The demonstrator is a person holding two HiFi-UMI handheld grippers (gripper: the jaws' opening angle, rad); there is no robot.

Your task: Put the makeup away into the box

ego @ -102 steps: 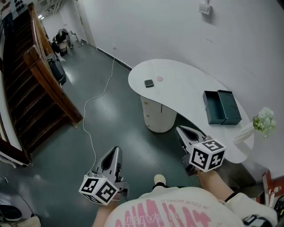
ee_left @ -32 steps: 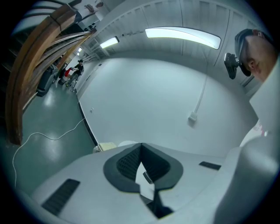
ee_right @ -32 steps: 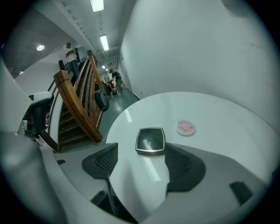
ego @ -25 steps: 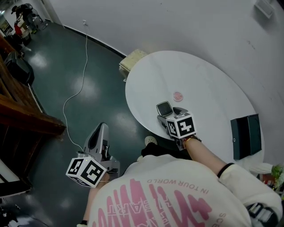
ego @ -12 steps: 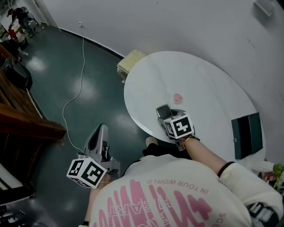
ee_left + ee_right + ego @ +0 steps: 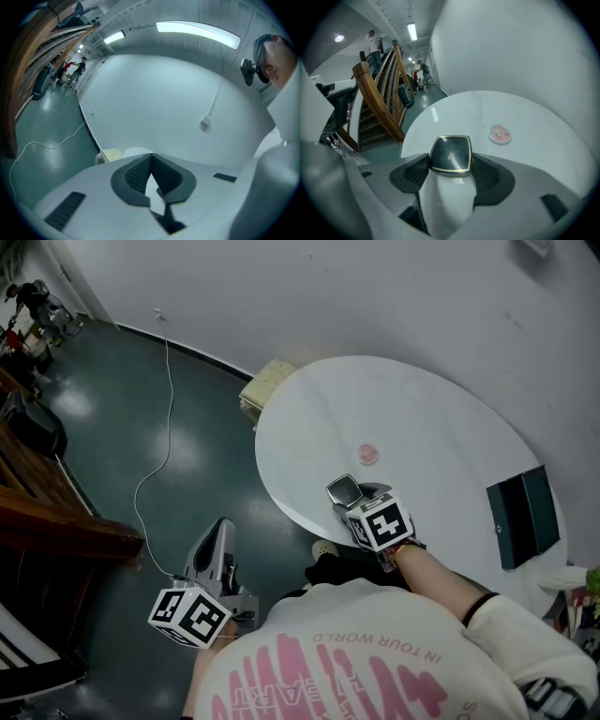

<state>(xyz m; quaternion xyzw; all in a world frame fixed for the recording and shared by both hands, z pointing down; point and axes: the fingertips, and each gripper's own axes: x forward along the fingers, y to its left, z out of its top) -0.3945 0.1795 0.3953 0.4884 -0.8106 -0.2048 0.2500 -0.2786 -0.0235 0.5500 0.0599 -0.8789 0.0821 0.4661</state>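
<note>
A square black compact (image 6: 450, 154) with a gold rim lies near the front edge of the round white table (image 6: 422, 418). My right gripper (image 6: 352, 498) points steeply down at it. Its jaws are closing, and both pads (image 6: 416, 172) touch the compact's sides. A small round pink compact (image 6: 370, 455) lies a little farther in on the table. The dark green box (image 6: 521, 515) stands open at the table's right edge, well away from both. My left gripper (image 6: 222, 526) hangs over the floor, left of the table, shut and holding nothing.
A beige stool-like thing (image 6: 265, 381) pokes out from under the table's far left side. A white cable (image 6: 159, 427) runs across the dark green floor. A wooden staircase (image 6: 47, 512) rises at the left. White flowers (image 6: 591, 582) show at the right edge.
The right gripper's jaws have narrowed onto the black compact while the hand stayed over it. The left gripper has kept its place. The head camera has shifted slightly.
</note>
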